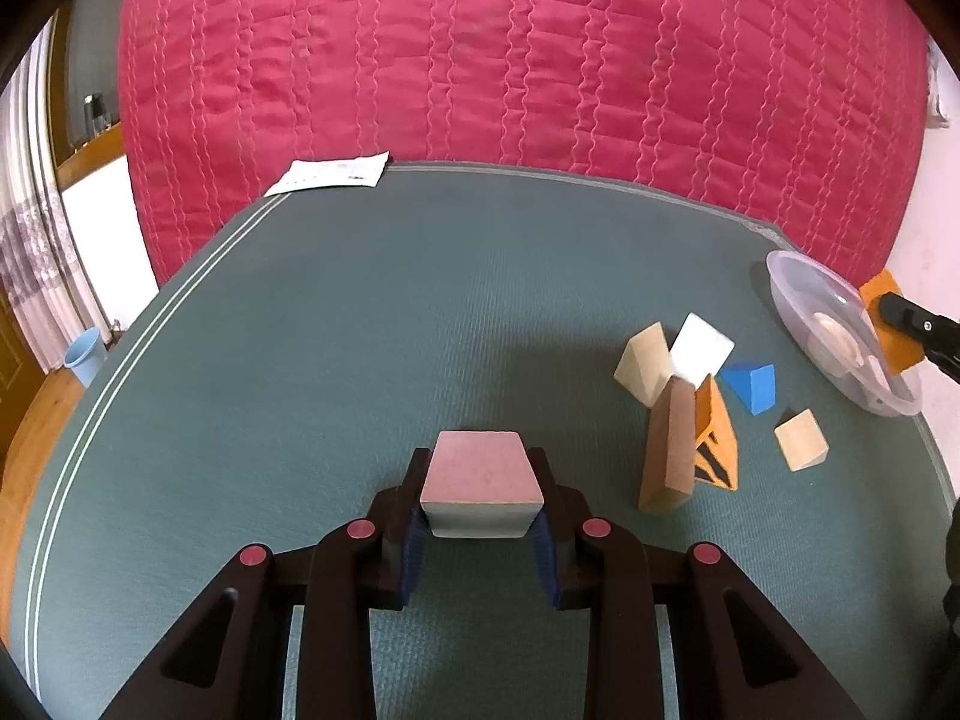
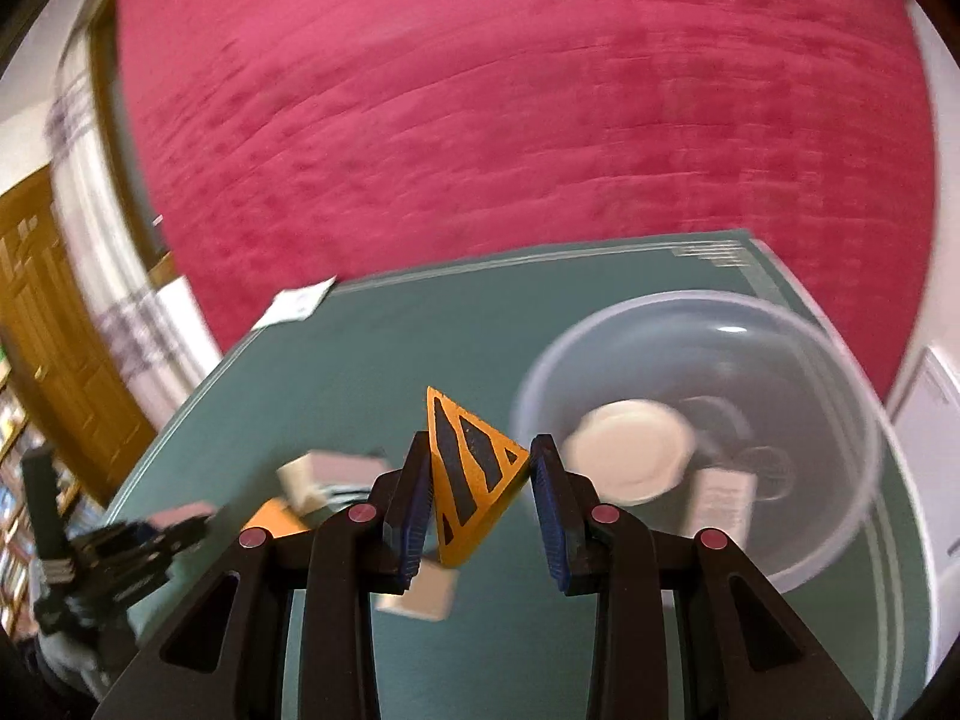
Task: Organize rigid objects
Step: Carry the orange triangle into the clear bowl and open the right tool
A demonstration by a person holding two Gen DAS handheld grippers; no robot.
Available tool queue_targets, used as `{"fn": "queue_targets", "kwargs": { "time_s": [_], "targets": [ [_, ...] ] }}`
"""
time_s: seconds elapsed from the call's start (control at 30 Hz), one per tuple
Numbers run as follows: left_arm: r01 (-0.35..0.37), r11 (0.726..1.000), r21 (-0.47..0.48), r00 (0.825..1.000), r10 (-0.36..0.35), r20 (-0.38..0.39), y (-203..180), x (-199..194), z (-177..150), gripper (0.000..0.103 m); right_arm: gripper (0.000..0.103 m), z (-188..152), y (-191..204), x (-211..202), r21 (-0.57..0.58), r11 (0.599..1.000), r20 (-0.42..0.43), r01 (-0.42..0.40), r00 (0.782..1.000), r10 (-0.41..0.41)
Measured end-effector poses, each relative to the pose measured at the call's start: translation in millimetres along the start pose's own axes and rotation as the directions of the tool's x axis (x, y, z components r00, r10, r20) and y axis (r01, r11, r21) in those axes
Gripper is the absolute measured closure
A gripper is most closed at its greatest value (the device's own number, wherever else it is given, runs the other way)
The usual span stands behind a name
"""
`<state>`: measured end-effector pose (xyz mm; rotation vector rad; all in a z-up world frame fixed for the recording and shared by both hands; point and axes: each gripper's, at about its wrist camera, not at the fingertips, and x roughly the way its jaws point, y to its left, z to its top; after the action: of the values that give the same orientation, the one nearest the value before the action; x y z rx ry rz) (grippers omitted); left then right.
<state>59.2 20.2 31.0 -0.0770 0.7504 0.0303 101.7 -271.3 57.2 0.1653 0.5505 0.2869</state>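
Observation:
My left gripper (image 1: 480, 468) is shut on a pink-topped block (image 1: 480, 480), held just above the green mat (image 1: 336, 324). To its right lies a loose pile: a cream wedge (image 1: 643, 363), a white block (image 1: 702, 351), a blue wedge (image 1: 750, 387), a long brown block (image 1: 665, 456), an orange striped piece (image 1: 720, 456) and a small cream block (image 1: 801, 440). My right gripper (image 2: 480, 456) is shut on an orange triangular block with black stripes (image 2: 474, 480), lifted beside the clear bowl (image 2: 660, 303). The bowl holds a cream round piece (image 2: 630, 450) and a white block (image 2: 723, 492).
A red quilt (image 1: 510, 48) hangs behind the mat. A sheet of paper (image 1: 330, 174) lies at the mat's far left corner. A blue cup (image 1: 84, 354) stands on the floor at left. The right wrist view is motion-blurred; the left gripper (image 2: 150, 540) shows at its lower left.

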Motion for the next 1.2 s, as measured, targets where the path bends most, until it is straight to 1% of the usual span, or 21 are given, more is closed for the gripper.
{"fn": "queue_targets", "kwargs": {
  "time_s": [0.17,0.3,0.53,0.67,0.73,0.77,0.83,1.03,1.2],
  "targets": [
    [0.008,1.0,0.003,1.0,-0.008,0.023,-5,-9,5,0.072,0.07,9,-34,-7,0.089,0.993,0.026,0.081,0.996,-0.084],
    [0.037,0.999,0.006,0.999,-0.037,0.022,-12,-14,7,0.072,0.07,13,-53,-7,0.141,0.98,0.028,0.14,0.989,-0.145],
    [0.073,0.996,0.046,0.996,-0.075,0.038,-31,-26,15,0.072,0.07,15,-87,1,0.238,0.948,0.001,0.21,0.976,-0.217],
    [0.096,0.993,0.073,0.994,-0.099,0.049,-47,-32,22,0.072,0.069,13,-103,1,0.281,0.923,-0.004,0.261,0.963,-0.271],
    [0.106,0.99,0.088,0.992,-0.111,0.055,-55,-34,25,0.072,0.069,12,-110,0,0.309,0.912,-0.004,0.269,0.96,-0.281],
    [0.115,0.988,0.1,0.991,-0.122,0.058,-61,-36,27,0.072,0.063,11,-116,0,0.329,0.905,-0.008,0.271,0.959,-0.285],
    [0.131,0.984,0.119,0.988,-0.138,0.061,-71,-37,31,0.072,0.058,10,-120,-1,0.348,0.898,-0.004,0.269,0.958,-0.285],
    [0.192,0.962,0.192,0.976,-0.207,0.065,-111,-38,41,0.072,0.058,11,-127,-8,0.383,0.879,0.026,0.282,0.949,-0.315],
    [0.252,0.939,0.234,0.962,-0.27,0.048,-142,-30,49,0.072,0.058,10,-134,-11,0.42,0.857,0.027,0.299,0.94,-0.341]
  ]
}}
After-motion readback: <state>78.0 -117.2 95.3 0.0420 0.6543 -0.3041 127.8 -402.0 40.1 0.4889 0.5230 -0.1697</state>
